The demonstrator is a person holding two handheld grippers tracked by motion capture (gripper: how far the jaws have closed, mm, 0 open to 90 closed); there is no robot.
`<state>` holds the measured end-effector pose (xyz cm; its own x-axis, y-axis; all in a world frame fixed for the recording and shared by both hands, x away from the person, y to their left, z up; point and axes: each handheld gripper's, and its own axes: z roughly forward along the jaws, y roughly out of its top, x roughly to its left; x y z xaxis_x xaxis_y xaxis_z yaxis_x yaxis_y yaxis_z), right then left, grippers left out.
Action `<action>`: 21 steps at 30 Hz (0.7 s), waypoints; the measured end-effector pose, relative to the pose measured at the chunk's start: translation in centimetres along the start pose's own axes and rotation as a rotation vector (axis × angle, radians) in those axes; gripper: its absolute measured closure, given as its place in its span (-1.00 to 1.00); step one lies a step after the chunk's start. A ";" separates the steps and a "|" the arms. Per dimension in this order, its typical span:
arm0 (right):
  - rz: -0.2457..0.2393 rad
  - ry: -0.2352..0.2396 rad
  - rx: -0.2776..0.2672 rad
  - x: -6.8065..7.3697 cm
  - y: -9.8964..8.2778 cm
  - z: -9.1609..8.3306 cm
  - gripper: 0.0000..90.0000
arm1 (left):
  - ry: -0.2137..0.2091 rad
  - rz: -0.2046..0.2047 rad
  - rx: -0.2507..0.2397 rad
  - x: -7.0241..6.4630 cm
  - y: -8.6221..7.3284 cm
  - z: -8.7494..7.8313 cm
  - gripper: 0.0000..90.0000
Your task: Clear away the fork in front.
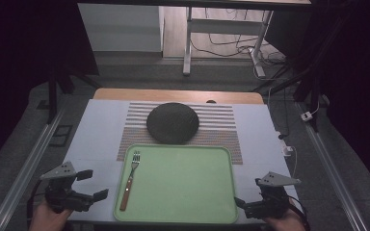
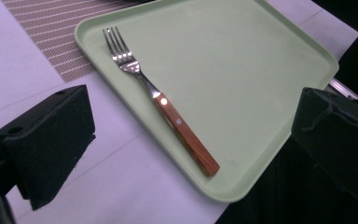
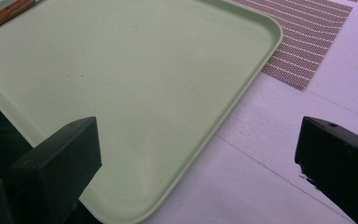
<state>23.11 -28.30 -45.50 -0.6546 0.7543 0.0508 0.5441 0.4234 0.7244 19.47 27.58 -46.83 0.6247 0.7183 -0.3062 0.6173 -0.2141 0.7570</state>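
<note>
At the near left corner of the table, the left gripper [image 1: 90, 185] is held in a hand cut off by the bottom edge of the high view; its jaws stand spread with nothing between them, just left of the light green tray [image 1: 183, 211]. The fork [image 1: 129, 180] lies along the tray's left side, tines pointing away from the person, and its wooden handle is hard to read from above. The left gripper view shows the fork [image 2: 160, 100] sharply, rivets and all. Beyond the tray, a dark round plate [image 1: 172, 122] sits on a striped placemat [image 1: 221, 126]. The right gripper [image 1: 243, 204], jaws also apart and empty, hovers at the tray's near right corner.
</note>
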 end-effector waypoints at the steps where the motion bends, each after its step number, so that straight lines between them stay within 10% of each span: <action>1: 0.000 0.000 0.000 0.0 0.0 0.0 -0.99 | 0.003 -0.006 -0.002 0.1 -0.2 -0.2 -1.00; 21: -0.005 -0.002 0.006 0.1 0.0 0.1 -0.99 | 0.086 -0.052 0.061 0.2 -2.3 -1.7 -1.00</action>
<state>23.14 -28.19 -45.52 -0.6561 0.7533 0.0458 0.5439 0.4299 0.7207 17.35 29.37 -47.62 0.5491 0.7833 -0.2914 0.6772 -0.2127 0.7044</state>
